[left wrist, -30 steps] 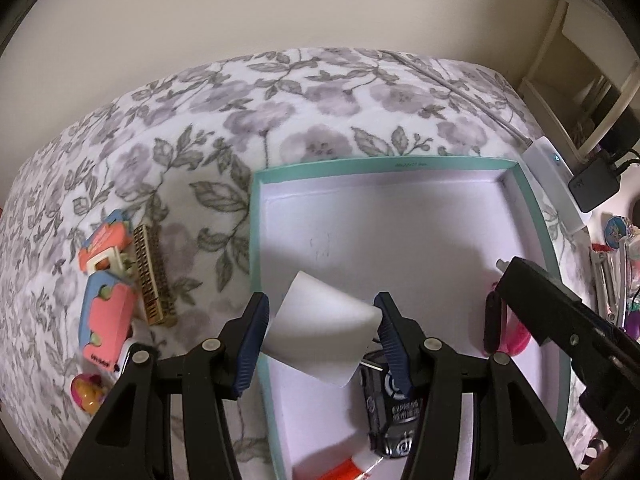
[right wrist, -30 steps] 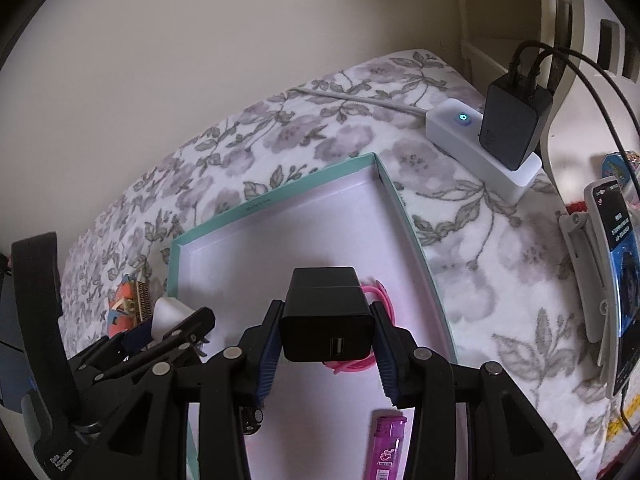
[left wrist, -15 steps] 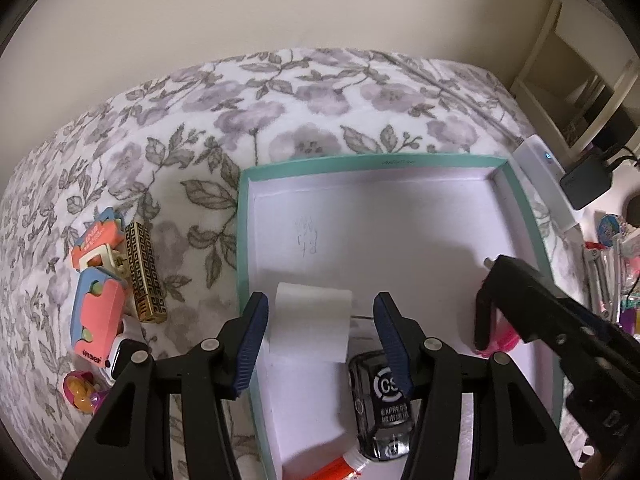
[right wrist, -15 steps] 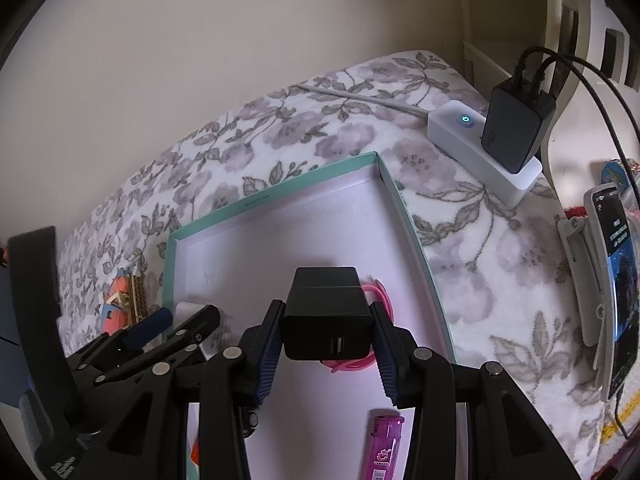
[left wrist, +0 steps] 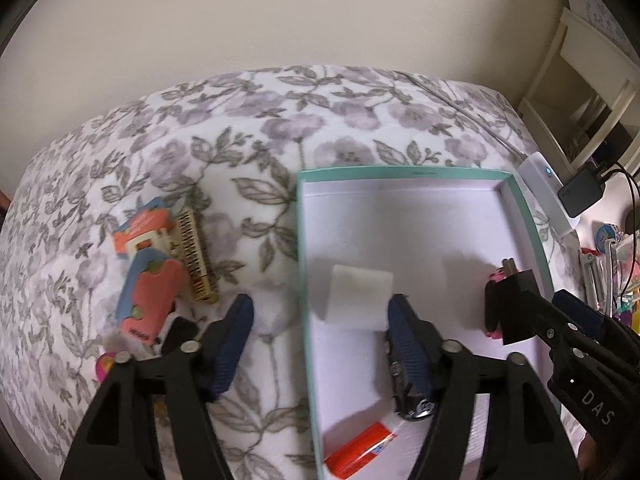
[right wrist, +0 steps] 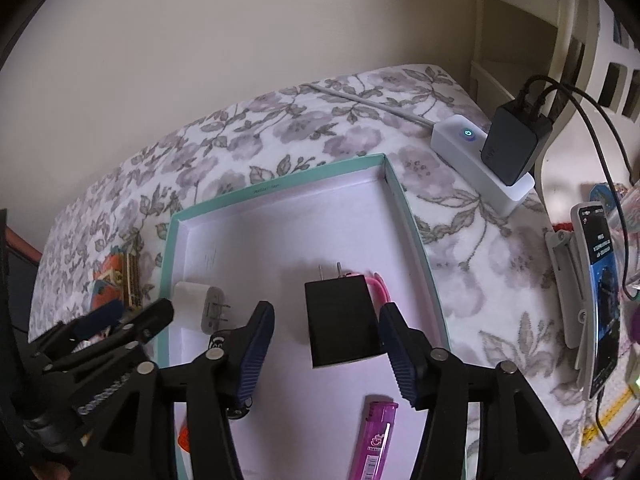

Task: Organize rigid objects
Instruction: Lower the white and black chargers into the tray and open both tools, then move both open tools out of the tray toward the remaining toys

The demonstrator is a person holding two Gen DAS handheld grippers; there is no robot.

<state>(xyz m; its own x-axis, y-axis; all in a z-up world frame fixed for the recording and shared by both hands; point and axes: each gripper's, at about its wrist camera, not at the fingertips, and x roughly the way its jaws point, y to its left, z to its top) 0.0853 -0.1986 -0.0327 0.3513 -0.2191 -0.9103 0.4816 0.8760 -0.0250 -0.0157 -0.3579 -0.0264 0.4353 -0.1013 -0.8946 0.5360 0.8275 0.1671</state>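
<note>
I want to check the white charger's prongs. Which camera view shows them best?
The right wrist view: the white charger lies in the box with its grey prong face towards the camera. The left wrist view shows only its plain white body.

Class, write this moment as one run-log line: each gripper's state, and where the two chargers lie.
left gripper: open | right gripper: open | white charger: in teal box | black charger: in box, between right fingers, unclamped

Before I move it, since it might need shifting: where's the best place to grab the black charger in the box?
Grip the black charger across its two long flat sides, coming from above at the end away from the prongs. It lies flat in the box, prongs pointing away, and the open right gripper already straddles it.
</note>
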